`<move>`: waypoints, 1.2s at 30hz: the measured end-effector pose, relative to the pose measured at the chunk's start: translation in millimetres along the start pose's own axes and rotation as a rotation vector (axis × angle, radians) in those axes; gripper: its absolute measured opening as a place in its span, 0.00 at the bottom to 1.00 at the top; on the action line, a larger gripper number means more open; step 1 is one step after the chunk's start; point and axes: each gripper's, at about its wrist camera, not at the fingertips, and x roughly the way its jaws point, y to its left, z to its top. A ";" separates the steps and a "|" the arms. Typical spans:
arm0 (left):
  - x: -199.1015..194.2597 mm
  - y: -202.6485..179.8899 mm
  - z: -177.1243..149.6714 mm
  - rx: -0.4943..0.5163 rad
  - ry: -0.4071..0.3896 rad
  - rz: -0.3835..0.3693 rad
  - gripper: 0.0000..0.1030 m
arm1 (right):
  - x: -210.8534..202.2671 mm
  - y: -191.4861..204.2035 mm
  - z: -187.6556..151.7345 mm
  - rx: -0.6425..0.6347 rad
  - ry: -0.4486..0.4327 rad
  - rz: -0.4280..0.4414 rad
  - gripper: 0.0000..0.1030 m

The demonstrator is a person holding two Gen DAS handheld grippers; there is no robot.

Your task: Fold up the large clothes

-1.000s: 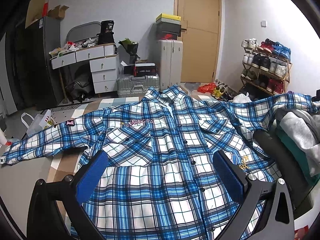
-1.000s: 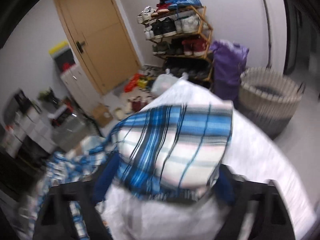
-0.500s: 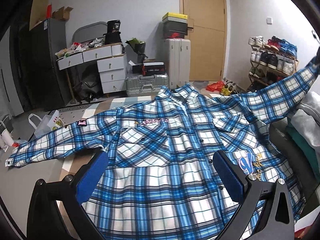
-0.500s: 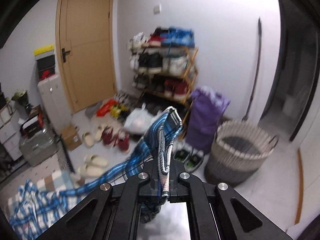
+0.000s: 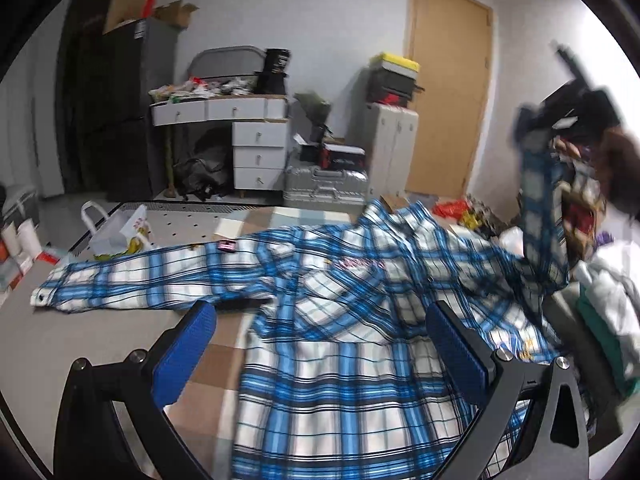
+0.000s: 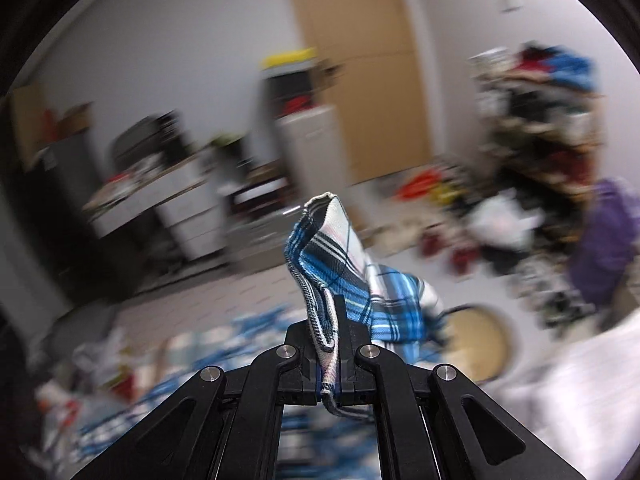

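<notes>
A large blue-and-white plaid shirt [image 5: 352, 320] lies spread face up on the floor mat, one sleeve [image 5: 132, 280] stretched out to the left. My left gripper [image 5: 320, 344] hovers open above the shirt's lower front, blue pads wide apart, nothing between them. At the right of the left wrist view the other sleeve [image 5: 540, 216] hangs lifted in the air under my right gripper [image 5: 532, 132]. In the right wrist view that gripper [image 6: 329, 360] is shut on the sleeve cuff [image 6: 328, 256], which sticks up out of the closed jaws.
White drawers [image 5: 256, 152], silver suitcases [image 5: 324, 188] and a wooden door [image 5: 448, 92] stand at the back. A shoe rack [image 6: 540, 120] and a purple bag [image 6: 604, 240] are at the right. A heap of clothes [image 5: 608, 300] lies right of the shirt, a paper bag [image 5: 116, 232] at left.
My right gripper closed on the sleeve cuff, lifted it and swung it left over the shirt. The left gripper shifted sideways, still open above the shirt.
</notes>
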 end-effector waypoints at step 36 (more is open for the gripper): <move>39.0 24.1 -7.8 -0.050 0.094 0.080 0.99 | 214.4 -53.4 -166.4 -0.321 0.383 -0.364 0.79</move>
